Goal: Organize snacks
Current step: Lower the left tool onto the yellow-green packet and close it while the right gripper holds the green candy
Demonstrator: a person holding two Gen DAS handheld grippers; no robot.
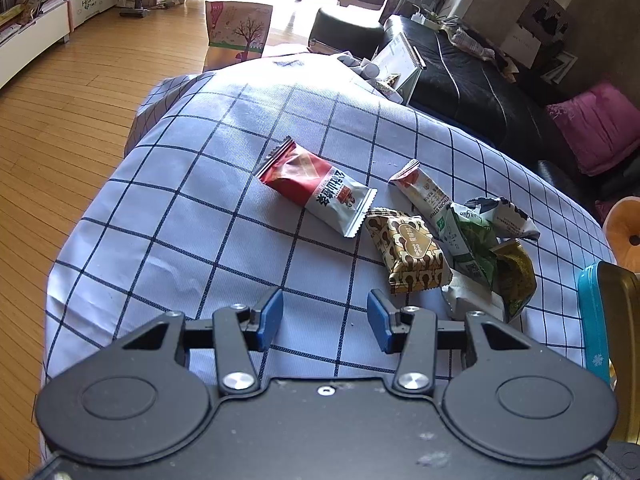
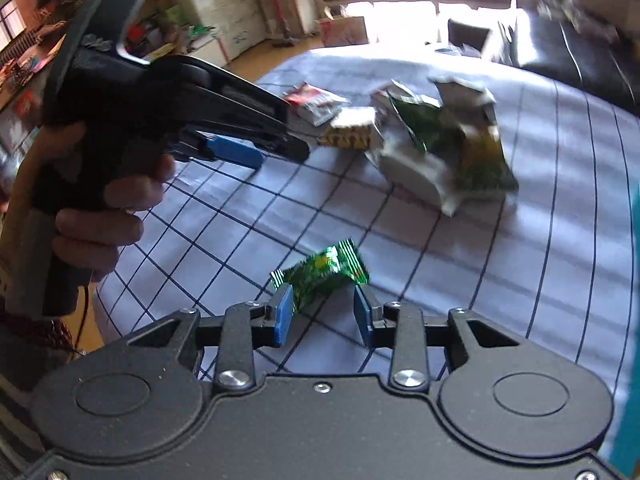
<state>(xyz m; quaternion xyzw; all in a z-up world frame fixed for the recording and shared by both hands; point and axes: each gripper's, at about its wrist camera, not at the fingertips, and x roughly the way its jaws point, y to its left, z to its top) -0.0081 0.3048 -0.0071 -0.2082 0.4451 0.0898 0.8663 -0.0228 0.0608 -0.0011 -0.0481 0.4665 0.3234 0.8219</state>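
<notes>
Several snack packets lie on a blue checked cloth (image 1: 192,208): a red and white packet (image 1: 316,186), a brown patterned packet (image 1: 412,254), a long strip packet (image 1: 424,196) and a pile of green and white bags (image 1: 484,256). My left gripper (image 1: 325,312) is open and empty, just short of the brown packet. In the right wrist view my right gripper (image 2: 320,306) is open, with a small shiny green packet (image 2: 320,274) lying between its fingertips on the cloth. The pile (image 2: 444,148) lies farther back. The left gripper (image 2: 236,152) shows at the left, held by a hand.
A teal tin (image 1: 596,312) stands at the table's right edge. A black sofa (image 1: 472,80) with a pink cushion (image 1: 596,128) lies beyond the table. A paper bag (image 1: 238,32) and wooden floor (image 1: 60,120) are at the left.
</notes>
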